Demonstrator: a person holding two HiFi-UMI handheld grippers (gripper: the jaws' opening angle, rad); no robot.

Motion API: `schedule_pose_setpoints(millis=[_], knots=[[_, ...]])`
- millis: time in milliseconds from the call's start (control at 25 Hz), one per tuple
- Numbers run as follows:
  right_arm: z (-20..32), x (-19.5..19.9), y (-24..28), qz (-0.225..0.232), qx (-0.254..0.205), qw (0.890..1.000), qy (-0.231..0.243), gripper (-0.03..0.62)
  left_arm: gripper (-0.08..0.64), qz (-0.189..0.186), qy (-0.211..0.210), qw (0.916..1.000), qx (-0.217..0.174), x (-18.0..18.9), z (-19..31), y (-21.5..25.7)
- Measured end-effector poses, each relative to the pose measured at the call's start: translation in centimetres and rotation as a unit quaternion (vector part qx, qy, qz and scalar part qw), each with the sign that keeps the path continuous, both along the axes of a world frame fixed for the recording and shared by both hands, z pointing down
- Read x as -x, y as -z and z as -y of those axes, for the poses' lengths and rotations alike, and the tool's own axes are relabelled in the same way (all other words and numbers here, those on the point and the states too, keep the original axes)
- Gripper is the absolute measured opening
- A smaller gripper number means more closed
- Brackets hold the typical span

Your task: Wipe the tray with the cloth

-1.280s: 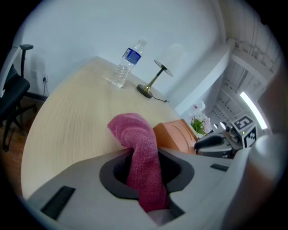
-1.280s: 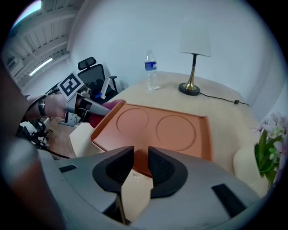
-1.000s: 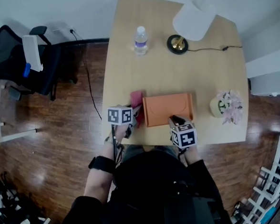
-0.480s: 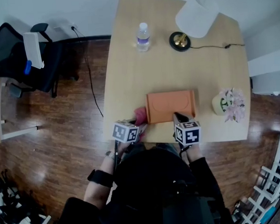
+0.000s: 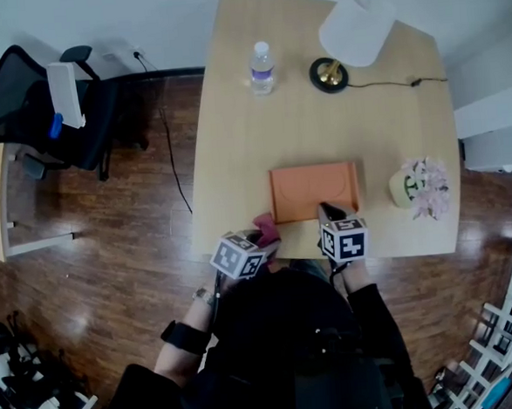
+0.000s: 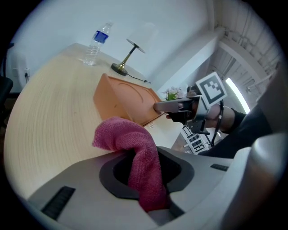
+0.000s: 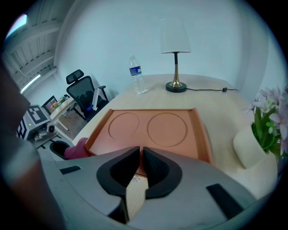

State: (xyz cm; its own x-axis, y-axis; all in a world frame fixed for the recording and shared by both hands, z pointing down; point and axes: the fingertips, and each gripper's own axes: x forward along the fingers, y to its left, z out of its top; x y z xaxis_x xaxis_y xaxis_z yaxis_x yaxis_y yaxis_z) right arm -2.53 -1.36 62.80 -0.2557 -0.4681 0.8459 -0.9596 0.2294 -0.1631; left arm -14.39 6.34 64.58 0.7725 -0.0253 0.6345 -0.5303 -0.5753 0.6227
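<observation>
My right tongs (image 7: 140,165) have just been closing and now clench the near rim of the tray (image 7: 153,126), which sits between their pads. I judge this grip is there to pin the tray so it cannot slide under a wiping stroke.

My left tongs (image 6: 145,177) grasp the cloth (image 6: 128,141). One end is pinched deep between the jaws and the loose bulk flops forward past the tips, so there is a soft pad to lead with. The cloth hangs off the tray, just left of its near-left corner and over the near edge of the table (image 5: 320,125).

The tray lies straight ahead of my right tongs and ahead-right of my left. Its floor is bare, with two shallow rings, and a raised rim runs all round. The cloth must clear that rim to get in, and the rim will stop each stroke.

The pot (image 5: 401,189) stands to the right of my right tongs, clear of the tray. The lamp (image 5: 327,76) and bottle (image 5: 261,68) stand well beyond it.
</observation>
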Motion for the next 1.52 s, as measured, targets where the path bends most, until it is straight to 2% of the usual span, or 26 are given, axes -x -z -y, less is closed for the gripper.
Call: schedule_pose_setpoints(millis=[160,320,480,680,960,1240,1400,1520], knots=[[0.0,0.2,0.1,0.005,-0.005,1.0,-0.003,0.031,0.098,-0.028,-0.015,0.9989,-0.034,-1.0,0.3,3.7],[0.1,0.8,0.3,0.013,-0.008,1.0,0.002,0.031,0.098,-0.066,0.02,0.9937,-0.088,-0.8,3.4,9.2],[-0.2,1.2,0.3,0.019,0.001,1.0,0.022,0.031,0.098,-0.032,0.041,0.991,-0.123,1.0,6.3,10.1],[-0.9,-0.8,2.2,0.006,-0.018,1.0,0.022,0.031,0.098,-0.008,0.051,0.992,-0.116,2.6,7.5,8.5],[-1.8,-4.4,3.2,0.015,-0.023,0.999,-0.025,0.031,0.098,0.025,0.022,0.9917,-0.124,2.3,9.0,7.6],[-1.4,-4.1,2.6,0.001,-0.016,1.0,0.006,0.031,0.098,0.042,-0.025,0.9883,-0.145,0.0,13.4,8.1],[-1.0,-4.8,3.1,-0.008,-0.024,1.0,0.003,0.031,0.098,0.064,-0.065,0.9822,-0.164,-1.8,15.9,8.0],[-0.9,-5.5,3.0,-0.013,-0.022,1.0,0.0,0.031,0.098,0.077,-0.12,0.9734,-0.179,-4.3,18.3,8.0]])
